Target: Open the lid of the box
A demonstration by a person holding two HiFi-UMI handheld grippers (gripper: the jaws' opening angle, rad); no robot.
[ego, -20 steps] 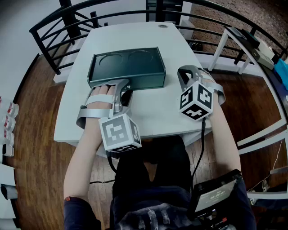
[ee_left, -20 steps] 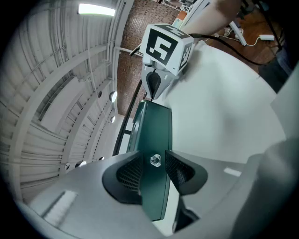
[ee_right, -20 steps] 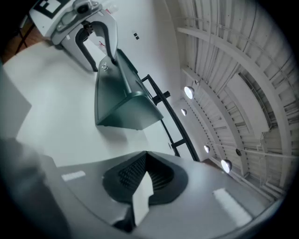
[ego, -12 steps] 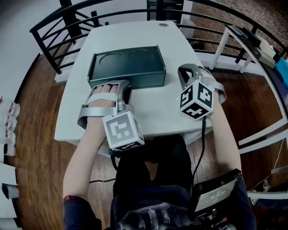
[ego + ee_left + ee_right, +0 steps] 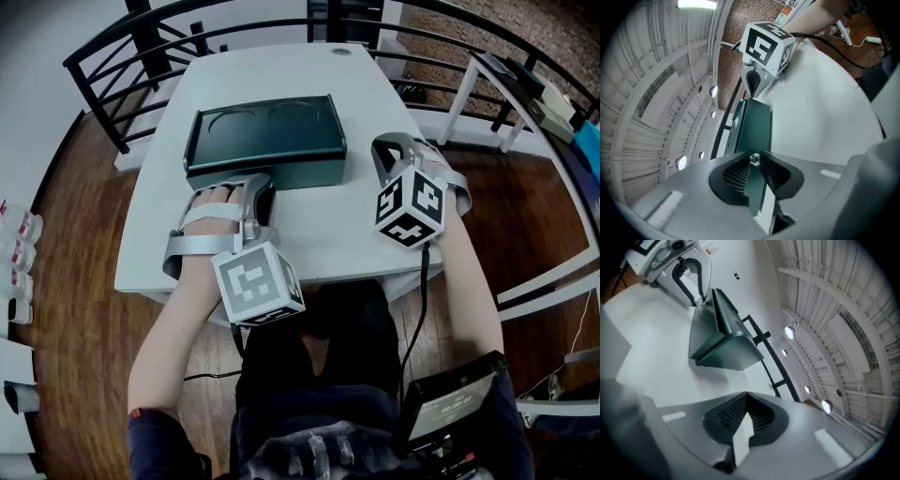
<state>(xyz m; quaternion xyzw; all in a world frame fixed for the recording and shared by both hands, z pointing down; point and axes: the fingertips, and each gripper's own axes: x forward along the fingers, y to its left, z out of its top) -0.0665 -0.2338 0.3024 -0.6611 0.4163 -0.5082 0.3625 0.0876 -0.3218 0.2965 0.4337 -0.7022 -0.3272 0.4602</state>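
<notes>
A dark green box (image 5: 265, 131) lies on the white table (image 5: 319, 234), its lid embossed with two rings. My left gripper (image 5: 260, 185) is at the middle of the box's front side. In the left gripper view its jaws (image 5: 754, 161) are pinched on the thin front lip of the lid (image 5: 757, 126). The right gripper view shows the box (image 5: 722, 345) with the lid's front edge raised slightly off the base. My right gripper (image 5: 382, 150) rests on the table just right of the box, not touching it, and its jaws (image 5: 746, 411) are shut and empty.
A black railing (image 5: 112, 56) curves round the table's far and left sides. A white frame (image 5: 469, 94) stands to the right over the wooden floor. A dark device with a screen (image 5: 450, 403) sits near the person's lap. The table's near edge runs under both forearms.
The left gripper's marker cube has shifted slightly right and towards me. The lid's front edge seems to have risen a little. The right gripper has stayed put.
</notes>
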